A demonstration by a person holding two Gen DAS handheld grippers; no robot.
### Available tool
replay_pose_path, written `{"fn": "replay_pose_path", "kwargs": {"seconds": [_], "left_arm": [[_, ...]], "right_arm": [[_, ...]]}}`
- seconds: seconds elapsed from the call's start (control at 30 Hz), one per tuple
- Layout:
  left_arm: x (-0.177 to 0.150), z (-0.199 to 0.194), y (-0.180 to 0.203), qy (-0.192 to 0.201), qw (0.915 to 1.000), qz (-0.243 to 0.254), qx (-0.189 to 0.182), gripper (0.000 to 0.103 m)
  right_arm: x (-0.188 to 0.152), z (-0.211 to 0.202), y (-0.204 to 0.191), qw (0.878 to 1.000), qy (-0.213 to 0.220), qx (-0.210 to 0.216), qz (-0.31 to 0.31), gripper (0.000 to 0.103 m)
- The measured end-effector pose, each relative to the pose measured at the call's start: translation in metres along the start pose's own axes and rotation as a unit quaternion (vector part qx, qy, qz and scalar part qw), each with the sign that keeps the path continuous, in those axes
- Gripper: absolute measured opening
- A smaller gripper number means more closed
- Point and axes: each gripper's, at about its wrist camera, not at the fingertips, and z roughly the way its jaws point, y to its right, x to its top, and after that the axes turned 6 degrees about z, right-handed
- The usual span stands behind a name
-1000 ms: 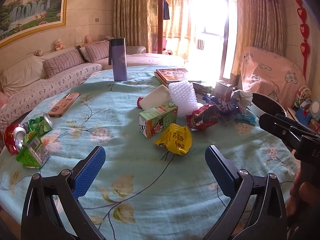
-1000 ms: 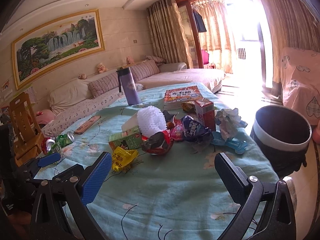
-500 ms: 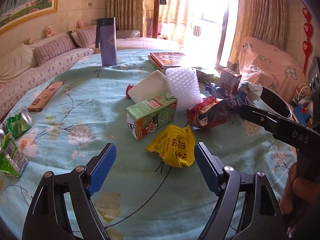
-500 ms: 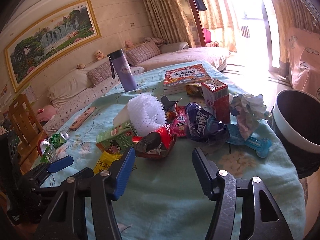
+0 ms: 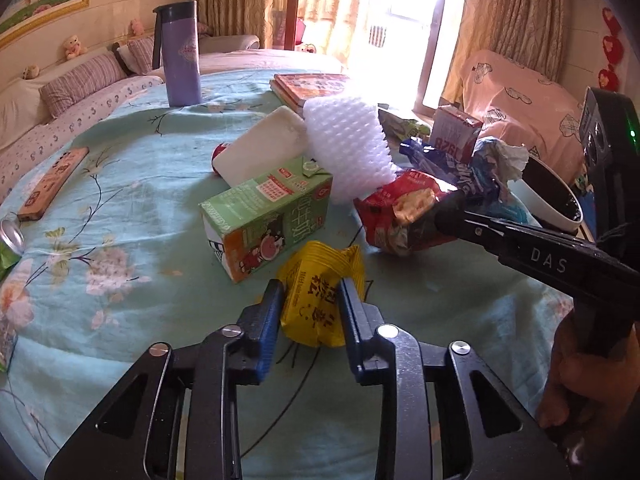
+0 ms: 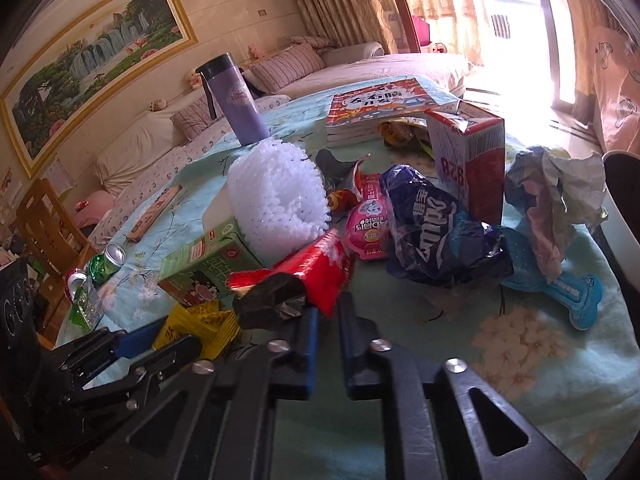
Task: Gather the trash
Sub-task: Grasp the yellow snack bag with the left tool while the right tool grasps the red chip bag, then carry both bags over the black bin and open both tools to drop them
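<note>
Left gripper (image 5: pixel 311 300) is now pinching the yellow wrapper (image 5: pixel 320 292) on the tablecloth (image 5: pixel 120 208), jaws having narrowed from wide, while right gripper (image 6: pixel 326 320) is closing on the red wrapper (image 6: pixel 316 272) edge — both pickups starting, bin (image 5: pixel 548 196) just beyond

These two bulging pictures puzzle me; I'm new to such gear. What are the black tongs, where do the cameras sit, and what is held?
No robot here: a person holds a pair of tongs in each hand, with a wide-angle camera on each looking along its fingers. In the left camera's view, the left tongs pinch a yellow wrapper on the table. In the right camera's view, the right tongs have closed on a red snack bag. Around them lie a green milk carton, white foam netting, a crumpled blue bag and a purple flask. A dark bin stands by the table's edge.
</note>
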Motion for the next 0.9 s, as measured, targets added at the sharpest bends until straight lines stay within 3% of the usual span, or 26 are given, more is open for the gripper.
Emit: {"fn": "replay_pose_path", "kwargs": {"seconds": [0.17,0.6,0.9], "left_arm": [[0.004,-0.009,0.012,0.007,0.9998,0.009,-0.018,0.009],[0.032,-0.014,0.082,0.019,0.9952,0.054,-0.079,0.009],[0.05,-0.025,0.122,0.038,0.9906,0.084,-0.1,0.009]], "right_arm": [[-0.004,-0.024,0.006,1.0,0.02,0.008,-0.003,0.002],[-0.015,-0.1,0.076,0.995,0.069,-0.03,0.063,0.001],[-0.017,-0.128,0.111,0.99,0.089,-0.036,0.102,0.001]]}}
